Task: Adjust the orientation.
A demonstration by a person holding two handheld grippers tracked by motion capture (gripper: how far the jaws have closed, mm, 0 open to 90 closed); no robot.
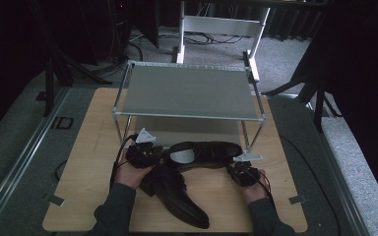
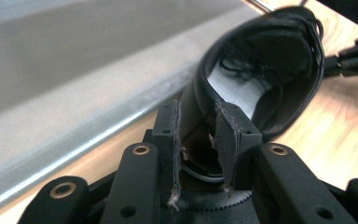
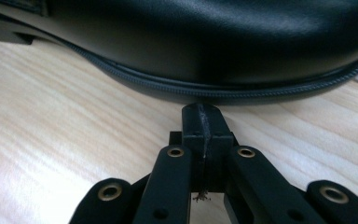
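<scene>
Writing: no brand or label readable on either black shoe.
Left gripper [image 2: 199, 140]: fingers pinching the heel wall of the rear shoe [image 1: 206, 151].
Right gripper [image 3: 204, 122]: fingers pressed together, empty, tips against that shoe's toe.
Front shoe [image 1: 177, 194]: lying on the desk [image 1: 88, 162].

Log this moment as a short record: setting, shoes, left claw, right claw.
setting: wooden table with a two-tier metal rack
shoes: two black shoes; one lies crosswise before the rack, the other nearer the person
left claw: grips the heel rim of the crosswise shoe
right claw: shut, empty, tips at that shoe's toe sole edge
</scene>
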